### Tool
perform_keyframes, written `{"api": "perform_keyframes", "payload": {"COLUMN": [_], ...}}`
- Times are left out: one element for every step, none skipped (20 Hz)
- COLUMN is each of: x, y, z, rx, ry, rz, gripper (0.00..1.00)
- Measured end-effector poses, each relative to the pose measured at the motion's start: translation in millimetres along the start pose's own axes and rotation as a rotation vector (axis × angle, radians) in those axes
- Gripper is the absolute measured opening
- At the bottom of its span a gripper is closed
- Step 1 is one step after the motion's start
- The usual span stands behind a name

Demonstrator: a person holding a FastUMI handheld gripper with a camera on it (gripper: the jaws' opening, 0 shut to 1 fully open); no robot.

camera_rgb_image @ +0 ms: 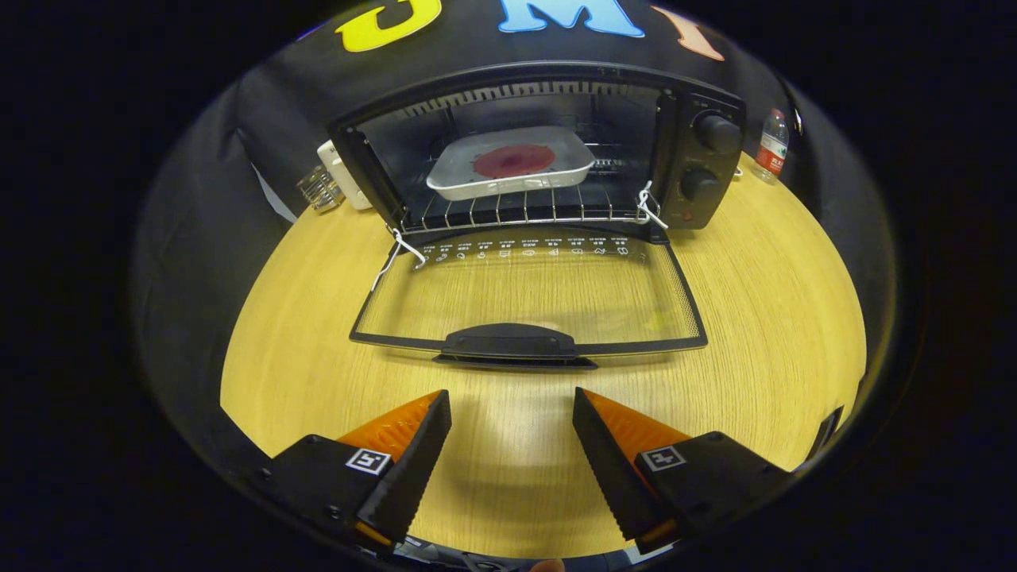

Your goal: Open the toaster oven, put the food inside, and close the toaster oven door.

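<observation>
Bright, even overhead light, tabletop point(739, 318) glowing warm. Soft shadow pooled just ahead of the gripper point(512, 413), fingers parted, holding nothing. Faint sheen on the open glass door point(528, 294), still see-through. Oven cavity point(524, 135) dimmer but readable. Strong fisheye bend, edges smeared & dark; centre sharp.

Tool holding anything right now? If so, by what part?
Nothing held. The tool is open over bare table, its fingers short of the door handle. The tray with food sits on the oven rack.
</observation>
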State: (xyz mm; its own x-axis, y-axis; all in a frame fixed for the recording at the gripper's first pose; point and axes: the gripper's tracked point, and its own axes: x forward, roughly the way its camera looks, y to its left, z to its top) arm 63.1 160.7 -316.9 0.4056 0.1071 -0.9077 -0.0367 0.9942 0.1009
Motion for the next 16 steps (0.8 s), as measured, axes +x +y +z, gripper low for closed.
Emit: {"api": "perform_keyframes", "payload": {"x": [3.3, 6.1, 9.5, 12.0, 13.9, 16.7, 17.8, 20.2, 22.2, 22.1, 24.2, 24.6, 24.3, 24.2, 24.6, 24.8], "y": [-1.4, -3.2, -5.2, -8.7, -10.9, -11.4, -12.9, -14.2, -13.8, -14.6, -15.2, -14.8, -14.7, -14.4, -14.3, -14.6], "z": [-1.0, -0.4, -0.8, 0.3, 1.0, 2.3, 2.1, 3.3, 3.3, 6.7, 6.6, 8.3, 7.7, 8.3, 8.3, 9.2], "rx": [-0.013, -0.022, -0.027, -0.029, -0.028, -0.03, -0.032, -0.029, -0.02, -0.01, 0.002, 0.008, 0.012, 0.018, 0.022, 0.018], "ry": [0.004, 0.007, 0.008, 0.008, 0.005, 0.005, 0.007, 0.008, 0.012, 0.001, 0.006, 0.004, 0.005, 0.003, -0.002, -0.008], "rz": [-0.013, -0.028, -0.046, -0.068, -0.084, -0.092, -0.103, -0.113, -0.12, -0.131, -0.14, -0.148, -0.153, -0.157, -0.162, -0.17], "gripper": [0.98, 0.98, 0.98, 0.98, 0.98, 0.98, 0.98, 0.98, 0.98, 0.98, 0.98, 0.98, 0.98, 0.98, 0.98, 0.98]}}
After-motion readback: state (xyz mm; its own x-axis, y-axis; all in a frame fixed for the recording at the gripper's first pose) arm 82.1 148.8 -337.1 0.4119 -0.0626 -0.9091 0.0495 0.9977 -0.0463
